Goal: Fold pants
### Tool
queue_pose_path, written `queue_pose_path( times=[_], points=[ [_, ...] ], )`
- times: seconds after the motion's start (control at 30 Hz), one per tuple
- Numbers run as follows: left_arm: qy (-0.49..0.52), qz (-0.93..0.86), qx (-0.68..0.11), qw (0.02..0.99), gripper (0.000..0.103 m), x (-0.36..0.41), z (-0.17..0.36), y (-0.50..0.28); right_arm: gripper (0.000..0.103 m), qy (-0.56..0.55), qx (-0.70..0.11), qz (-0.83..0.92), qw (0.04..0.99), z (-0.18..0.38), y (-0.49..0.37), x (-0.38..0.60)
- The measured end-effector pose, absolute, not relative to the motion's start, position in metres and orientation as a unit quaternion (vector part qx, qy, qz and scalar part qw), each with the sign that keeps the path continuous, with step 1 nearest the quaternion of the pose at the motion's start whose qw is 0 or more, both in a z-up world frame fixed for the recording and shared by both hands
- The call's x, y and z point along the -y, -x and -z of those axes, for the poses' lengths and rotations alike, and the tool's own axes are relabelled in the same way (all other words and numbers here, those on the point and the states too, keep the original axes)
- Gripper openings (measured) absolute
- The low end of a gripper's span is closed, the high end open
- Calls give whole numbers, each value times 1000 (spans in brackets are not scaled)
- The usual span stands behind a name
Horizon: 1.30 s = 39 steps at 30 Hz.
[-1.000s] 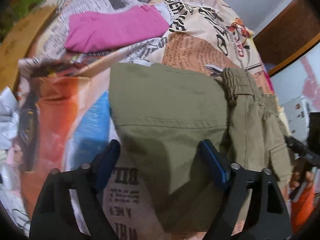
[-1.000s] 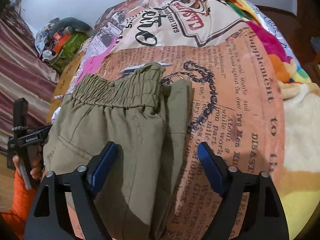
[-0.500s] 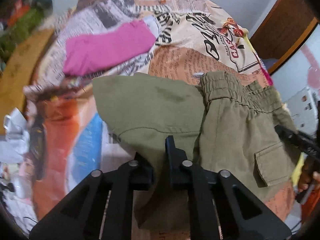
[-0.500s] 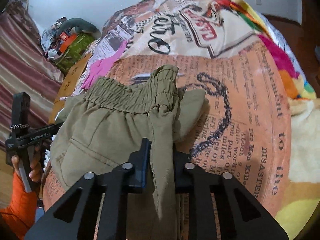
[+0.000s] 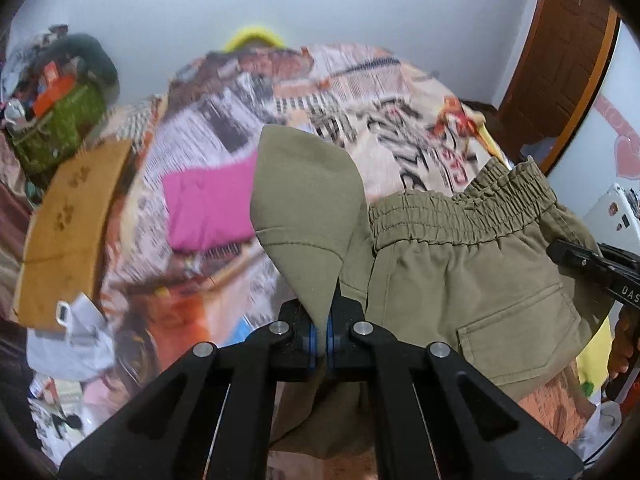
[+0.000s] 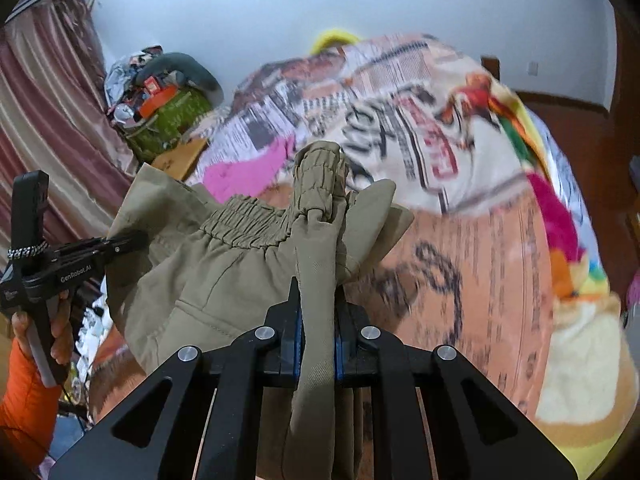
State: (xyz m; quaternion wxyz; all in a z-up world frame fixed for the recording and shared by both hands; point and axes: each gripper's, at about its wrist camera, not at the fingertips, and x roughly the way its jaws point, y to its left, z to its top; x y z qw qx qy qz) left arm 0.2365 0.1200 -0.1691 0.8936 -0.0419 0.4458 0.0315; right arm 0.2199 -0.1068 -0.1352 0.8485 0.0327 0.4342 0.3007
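Note:
The olive-green pants (image 5: 460, 264) are folded and hang lifted above the bed. My left gripper (image 5: 319, 336) is shut on the leg-hem end of the pants, which sticks up between the fingers. My right gripper (image 6: 318, 340) is shut on a bunched fold of the pants (image 6: 224, 276) by the elastic waistband (image 6: 320, 168). Each gripper shows at the edge of the other's view: the right gripper in the left wrist view (image 5: 592, 268), the left gripper in the right wrist view (image 6: 120, 242).
A newspaper-print bedspread (image 5: 360, 92) covers the bed. A folded pink garment (image 5: 208, 204) lies on it beyond the pants. A green bag with clutter (image 5: 56, 120) and a tan board (image 5: 68, 232) are at the left. A wooden door (image 5: 560, 60) is at the right.
Both grippers closed on the pants from open a second ago. They have since lifted the pants off the bed, and the views tilted up toward the wall.

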Motion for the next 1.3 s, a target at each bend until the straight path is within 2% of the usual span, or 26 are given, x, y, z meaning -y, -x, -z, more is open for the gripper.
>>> queue_pose_path(
  times=[0.33,0.6,0.8,1.17,1.3],
  points=[
    [67,-80,-387,916,3,-181,124,-269,10,0,-373,-325,869,88,-262,51],
    [62,-126,-360,922,3,-232,119,-308,10,10,-362,-336,869,87,-310,-5],
    [67,-152,-366,916,3,-269,153,-343,10,27,-367,-341,865,107,-343,-48],
    [86,-165,-429,884,4,-327,257,-406,10,56,-409,-328,850,182,-397,-102],
    [106,-166,-468,862,11,-343,298,-414,10,62,-437,-318,839,208,-405,-104]
  ],
)
